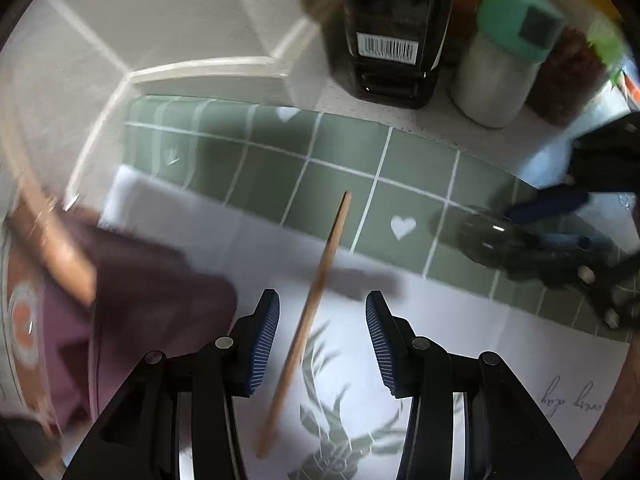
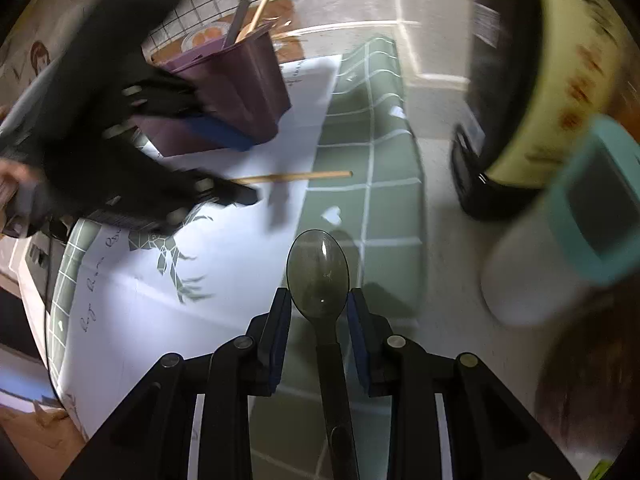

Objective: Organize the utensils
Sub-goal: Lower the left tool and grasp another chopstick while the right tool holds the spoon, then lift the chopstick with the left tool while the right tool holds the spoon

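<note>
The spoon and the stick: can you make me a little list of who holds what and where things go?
left gripper: jaws open, wooden chopstick between them, not pinched
right gripper: holds the smoky plastic spoon, bowl pointing forward
purple holder: on the white mat, already has utensils inside
behind: dark bottle, jar with teal lid

A: Where's the chopstick [image 1: 310,316]?

B: On the cloth [image 1: 460,320], between the left tongs [image 1: 322,342]. The cup [image 1: 132,292] stands left of it.

A: And the spoon [image 2: 320,276]?

B: Between the right tongs [image 2: 319,340], above the cloth's right edge. At the worktop's [image 1: 432,114] far side, the bottle [image 1: 390,28] stands left of the jar [image 1: 504,52].
</note>
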`<state>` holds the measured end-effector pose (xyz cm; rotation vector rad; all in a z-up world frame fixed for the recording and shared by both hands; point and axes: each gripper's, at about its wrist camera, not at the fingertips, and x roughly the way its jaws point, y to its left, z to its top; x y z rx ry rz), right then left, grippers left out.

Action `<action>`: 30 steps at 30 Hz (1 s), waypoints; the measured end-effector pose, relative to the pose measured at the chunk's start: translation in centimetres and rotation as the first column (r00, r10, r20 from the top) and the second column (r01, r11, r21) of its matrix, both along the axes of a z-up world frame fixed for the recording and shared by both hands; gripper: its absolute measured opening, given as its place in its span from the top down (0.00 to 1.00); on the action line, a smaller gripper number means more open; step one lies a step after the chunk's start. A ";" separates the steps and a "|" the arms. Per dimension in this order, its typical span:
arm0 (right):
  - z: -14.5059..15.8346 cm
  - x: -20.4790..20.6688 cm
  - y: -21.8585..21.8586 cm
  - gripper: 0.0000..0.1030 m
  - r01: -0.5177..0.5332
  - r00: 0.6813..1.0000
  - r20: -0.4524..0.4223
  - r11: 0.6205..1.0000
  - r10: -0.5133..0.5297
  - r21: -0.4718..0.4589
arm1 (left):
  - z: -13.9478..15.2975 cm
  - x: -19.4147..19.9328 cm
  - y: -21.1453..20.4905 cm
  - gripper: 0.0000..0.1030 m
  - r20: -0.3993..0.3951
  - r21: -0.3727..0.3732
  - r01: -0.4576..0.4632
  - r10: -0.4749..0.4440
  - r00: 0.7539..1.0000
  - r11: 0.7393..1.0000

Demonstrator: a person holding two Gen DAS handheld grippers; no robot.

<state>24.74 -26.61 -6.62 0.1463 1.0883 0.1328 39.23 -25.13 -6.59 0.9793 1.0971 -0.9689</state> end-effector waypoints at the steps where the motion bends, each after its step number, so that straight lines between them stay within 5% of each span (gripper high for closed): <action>1: 0.0 -0.3 -0.1 0.75 0.004 1.000 0.002 1.000 -0.004 0.006 | -0.2 0.3 -0.5 0.55 -0.022 0.015 0.011 -0.011 1.000 1.000; 4: -0.1 -1.4 -0.4 0.74 0.013 1.000 0.008 1.000 -0.013 0.018 | -0.5 1.0 -1.4 0.57 -0.051 0.030 0.003 -0.002 0.999 1.000; 7: -0.1 -2.1 -0.7 0.74 0.008 1.000 0.011 0.999 -0.008 0.034 | -1.1 1.6 -1.4 0.71 -0.081 0.055 -0.040 0.045 0.996 0.998; 10: 0.3 -2.5 -1.0 0.74 0.001 1.000 0.018 0.999 -0.002 0.038 | -1.3 2.6 -0.7 0.76 -0.135 0.042 -0.166 0.170 0.976 0.985; 12: 0.5 -2.3 -1.4 0.74 -0.004 1.000 0.025 0.999 0.003 0.041 | -1.3 2.4 0.5 0.88 -0.153 0.027 -0.260 0.261 0.953 0.965; 14: 0.8 -2.2 -1.5 0.74 -0.010 0.999 0.031 0.999 0.009 0.046 | -1.2 1.6 1.9 0.93 -0.110 0.014 -0.322 0.321 0.941 0.947; 23: 1.6 0.1 1.6 0.74 -0.087 0.996 0.042 0.994 0.084 0.073 | 0.3 -1.8 10.8 0.95 -0.163 -0.104 -0.541 0.522 0.837 0.835; 30: 0.4 1.7 5.3 0.74 -0.171 0.985 0.007 0.985 0.171 0.026 | -0.3 -4.3 13.2 0.93 -0.119 -0.033 -0.554 0.547 0.828 0.832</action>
